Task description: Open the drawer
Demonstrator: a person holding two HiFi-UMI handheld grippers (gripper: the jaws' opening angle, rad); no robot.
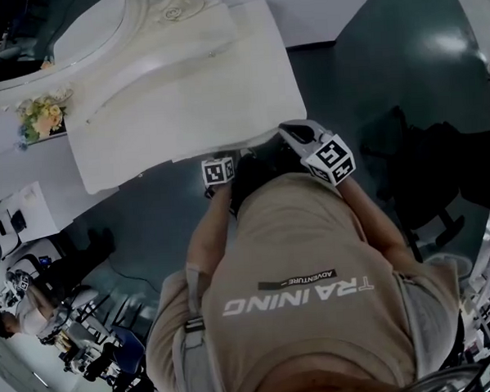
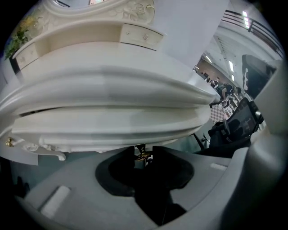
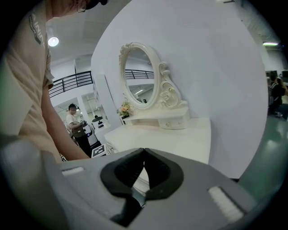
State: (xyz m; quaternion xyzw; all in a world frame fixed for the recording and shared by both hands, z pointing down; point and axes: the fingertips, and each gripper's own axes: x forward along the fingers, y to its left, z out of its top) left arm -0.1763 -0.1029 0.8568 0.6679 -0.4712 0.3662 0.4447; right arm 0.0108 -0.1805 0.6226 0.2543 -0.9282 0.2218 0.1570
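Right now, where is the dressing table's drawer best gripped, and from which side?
By the small brass pull at the lower edge of the drawer front, approached from the front and slightly below. The front is a broad, smooth curved moulding with nothing else to pinch; the pull is narrow enough for the jaws. The left gripper holds it between its tips.

Tabletop front half is bare, free to pass over. Back is blocked by mirror, small drawer shelf and flowers. Overhanging lip roofs the brass handle, which fills the left gripper gap. Black chair stands right, well apart.
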